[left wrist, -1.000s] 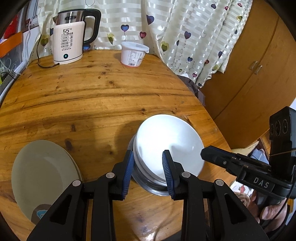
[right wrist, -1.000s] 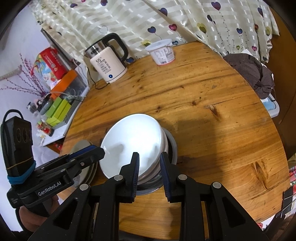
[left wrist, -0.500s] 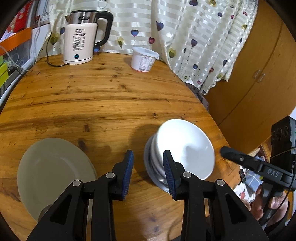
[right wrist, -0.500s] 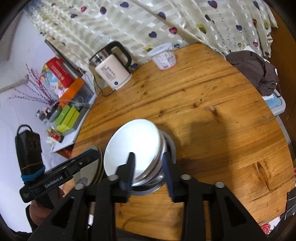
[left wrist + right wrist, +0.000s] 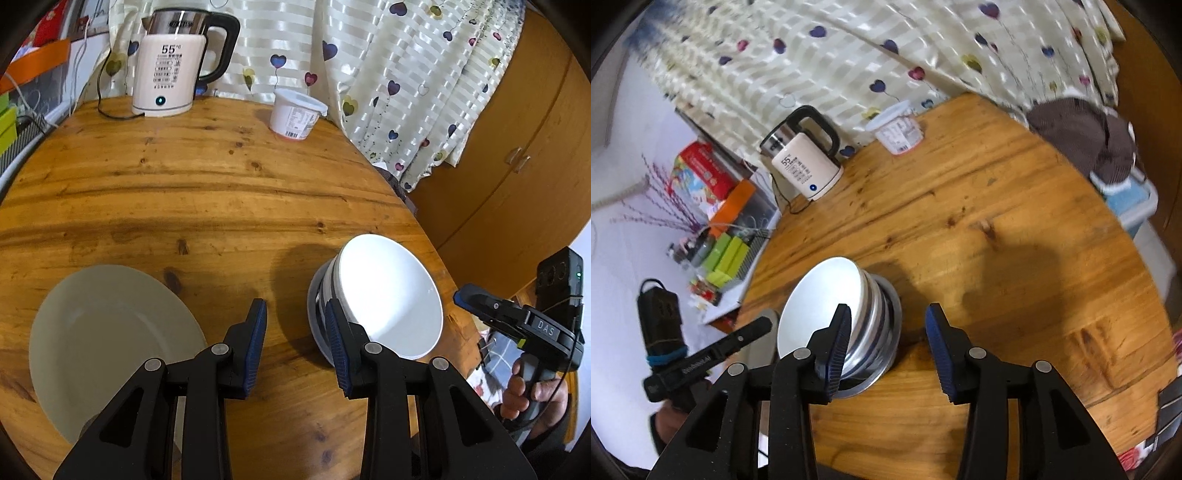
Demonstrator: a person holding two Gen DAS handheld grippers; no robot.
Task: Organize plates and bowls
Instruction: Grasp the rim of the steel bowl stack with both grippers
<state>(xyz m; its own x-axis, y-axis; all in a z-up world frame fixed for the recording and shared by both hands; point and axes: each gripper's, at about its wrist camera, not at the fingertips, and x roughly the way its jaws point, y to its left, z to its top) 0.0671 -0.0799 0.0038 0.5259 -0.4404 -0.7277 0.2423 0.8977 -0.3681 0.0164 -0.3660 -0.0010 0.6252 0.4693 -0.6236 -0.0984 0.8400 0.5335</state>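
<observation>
A stack of bowls (image 5: 388,295) with a white bowl on top and a metal one at the bottom stands on the round wooden table (image 5: 207,192); it also shows in the right wrist view (image 5: 827,317). A pale plate (image 5: 110,339) lies to its left. My left gripper (image 5: 295,339) is open and empty over bare wood between the plate and the stack. My right gripper (image 5: 888,347) is open and empty, its left finger in front of the stack; it also shows from the side in the left wrist view (image 5: 517,321).
An electric kettle (image 5: 173,66) with its cord and a white plastic tub (image 5: 295,114) stand at the table's far edge by the curtain. A wooden cabinet (image 5: 517,147) is at the right. Dark cloth on a blue box (image 5: 1108,155) lies beyond the table edge.
Both grippers let go of the bowl stack and opened wider. The left one drew back and to the left, the right one pulled back and to the right. The stack stays on the table.
</observation>
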